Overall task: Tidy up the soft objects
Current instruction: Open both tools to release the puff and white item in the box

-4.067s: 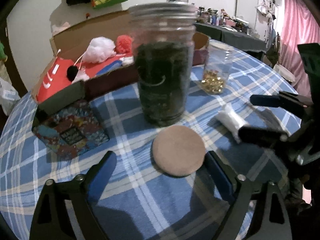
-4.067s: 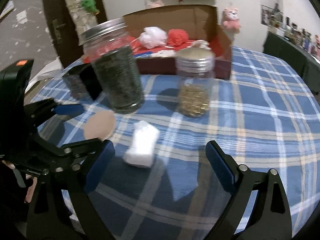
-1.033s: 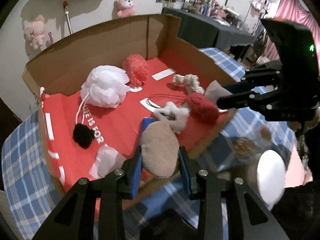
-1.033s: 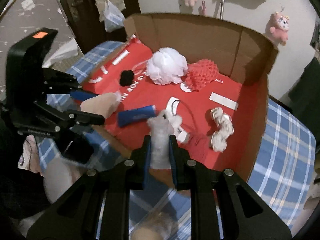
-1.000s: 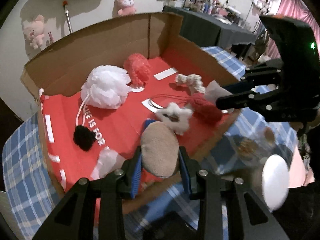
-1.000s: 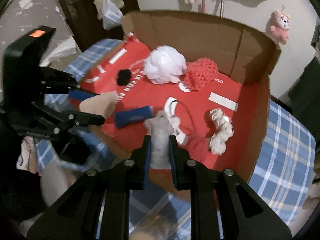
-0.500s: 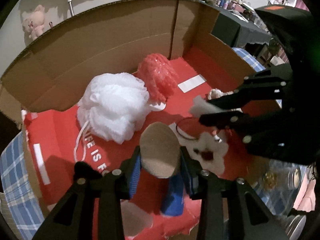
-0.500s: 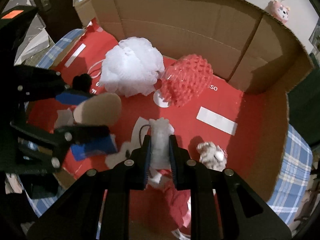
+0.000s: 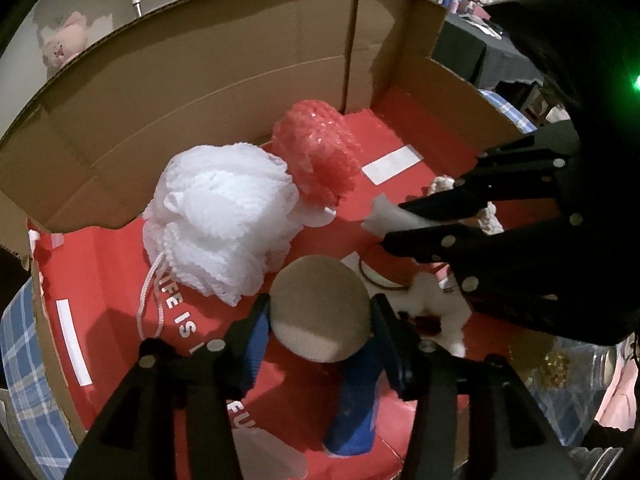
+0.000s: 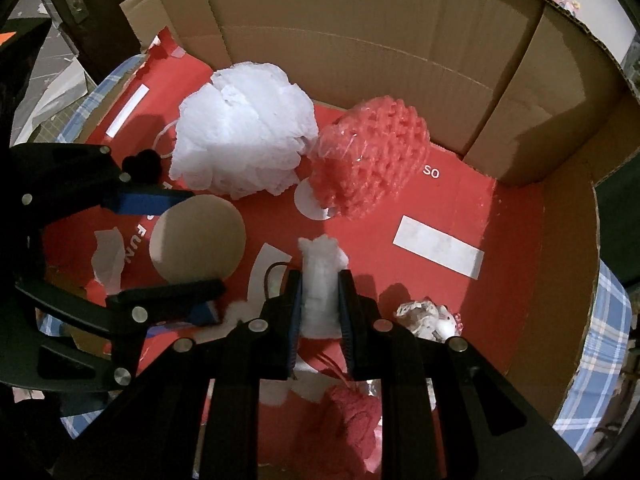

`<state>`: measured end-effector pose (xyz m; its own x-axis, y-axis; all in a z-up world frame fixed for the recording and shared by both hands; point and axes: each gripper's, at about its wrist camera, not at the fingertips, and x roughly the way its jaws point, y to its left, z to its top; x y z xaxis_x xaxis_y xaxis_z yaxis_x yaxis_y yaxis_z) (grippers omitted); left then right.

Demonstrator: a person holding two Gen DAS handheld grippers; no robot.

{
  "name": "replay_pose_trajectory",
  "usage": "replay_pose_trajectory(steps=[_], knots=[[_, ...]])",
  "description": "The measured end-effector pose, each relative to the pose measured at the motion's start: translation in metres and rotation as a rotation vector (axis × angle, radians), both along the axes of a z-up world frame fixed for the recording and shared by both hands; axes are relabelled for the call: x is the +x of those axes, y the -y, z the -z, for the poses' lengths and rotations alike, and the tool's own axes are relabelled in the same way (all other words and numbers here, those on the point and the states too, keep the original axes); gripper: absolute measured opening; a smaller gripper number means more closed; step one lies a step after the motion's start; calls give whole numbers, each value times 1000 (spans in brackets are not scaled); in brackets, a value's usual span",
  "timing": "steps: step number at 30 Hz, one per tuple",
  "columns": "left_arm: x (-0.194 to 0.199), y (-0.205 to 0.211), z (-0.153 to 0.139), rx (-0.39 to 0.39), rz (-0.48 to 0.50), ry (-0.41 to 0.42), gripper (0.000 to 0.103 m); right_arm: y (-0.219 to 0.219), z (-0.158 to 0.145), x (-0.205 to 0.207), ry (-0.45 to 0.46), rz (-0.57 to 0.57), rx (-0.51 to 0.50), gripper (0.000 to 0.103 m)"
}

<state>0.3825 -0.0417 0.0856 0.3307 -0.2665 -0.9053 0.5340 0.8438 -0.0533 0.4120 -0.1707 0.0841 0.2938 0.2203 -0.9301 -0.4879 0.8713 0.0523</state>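
Observation:
My left gripper (image 9: 320, 312) hangs over the red floor of a cardboard box (image 9: 200, 80). A tan round pad (image 9: 320, 308) sits between its fingers. The jaws are opening, and the pad has sprung back round but still touches both pads. In the right wrist view the left gripper (image 10: 200, 244) and the tan pad (image 10: 198, 238) show at the left. My right gripper (image 10: 320, 280) is shut on a white fluffy roll (image 10: 320, 276) that stands up between its fingers, above the middle of the box. In the left wrist view the right gripper (image 9: 384, 220) reaches in from the right.
A white bath pouf (image 9: 224, 216) and a coral pouf (image 9: 316, 152) lie near the back wall. A blue roll (image 9: 356, 400), a white star-shaped fluff (image 9: 436, 312), a black pompom (image 10: 142, 164), a knotted rope (image 10: 424, 316) and a red fluffy piece (image 10: 352, 412) lie around. Plaid tablecloth (image 9: 16, 360) surrounds the box.
Both grippers have moved forward and down over the box. The left jaws have widened, and the tan pad has gone from a squeezed oval to round. The right grip is unchanged.

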Motion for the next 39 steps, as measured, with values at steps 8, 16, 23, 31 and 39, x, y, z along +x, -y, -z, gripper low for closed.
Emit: replay_pose_trajectory(steps=[8, 16, 23, 31, 39], knots=[[-3, -6, -7, -11, -7, 16, 75, -17, 4, 3, -1, -6, -21, 18], [-8, -17, -12, -15, -15, 6, 76, -22, 6, 4, 15, 6, -42, 20], [-8, -21, -10, -11, -16, 4, 77, -28, 10, 7, 21, 2, -56, 23], [-9, -27, -12, -29, -16, 3, 77, -33, 6, 6, 87, -1, -73, 72], [-30, -39, -35, -69, -50, 30, 85, -26, -26, -18, 137, 51, -56, 72]])
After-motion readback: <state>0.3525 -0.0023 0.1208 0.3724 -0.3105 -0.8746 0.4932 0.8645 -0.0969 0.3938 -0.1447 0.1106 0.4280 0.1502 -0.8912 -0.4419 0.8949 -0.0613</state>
